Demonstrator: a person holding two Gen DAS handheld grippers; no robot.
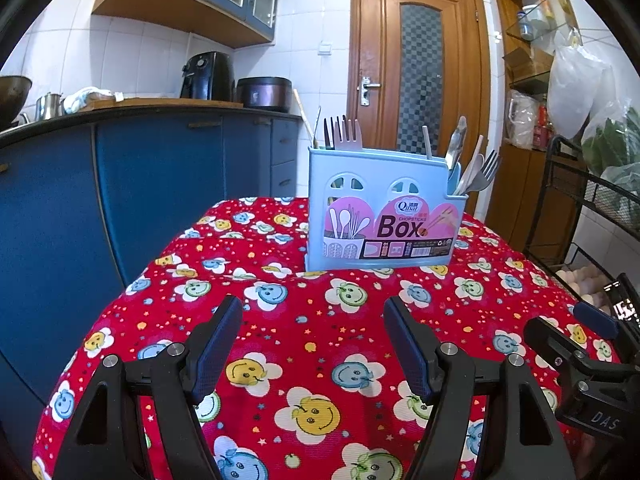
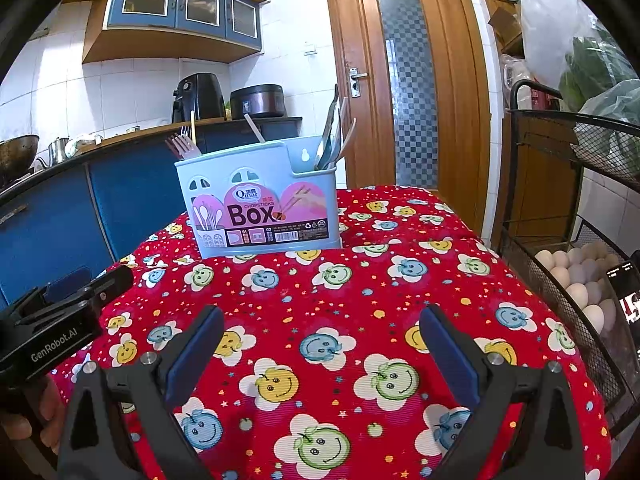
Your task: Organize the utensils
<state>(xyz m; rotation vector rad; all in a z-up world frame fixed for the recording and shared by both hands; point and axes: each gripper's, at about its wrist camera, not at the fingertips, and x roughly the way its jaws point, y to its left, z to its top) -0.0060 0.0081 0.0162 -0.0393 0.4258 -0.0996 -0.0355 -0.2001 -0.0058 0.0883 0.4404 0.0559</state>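
A light blue utensil box [image 1: 384, 208] with a pink "Box" label stands upright at the far side of the table; it also shows in the right wrist view [image 2: 260, 204]. Forks [image 1: 347, 133] stand in its left compartment. Spoons, a fork and chopsticks [image 1: 472, 168] lean in its right compartment. A chopstick [image 2: 253, 128] leans in the middle. My left gripper [image 1: 314, 312] is open and empty, low over the cloth, well short of the box. My right gripper [image 2: 322, 320] is open and empty too, beside the left one.
The table wears a red cloth with smiley flowers [image 1: 312, 320]. A blue kitchen counter [image 1: 140, 168] runs along the left. A black wire rack with eggs [image 2: 576, 276] and bagged greens stands at the right. A wooden door [image 1: 420, 72] is behind.
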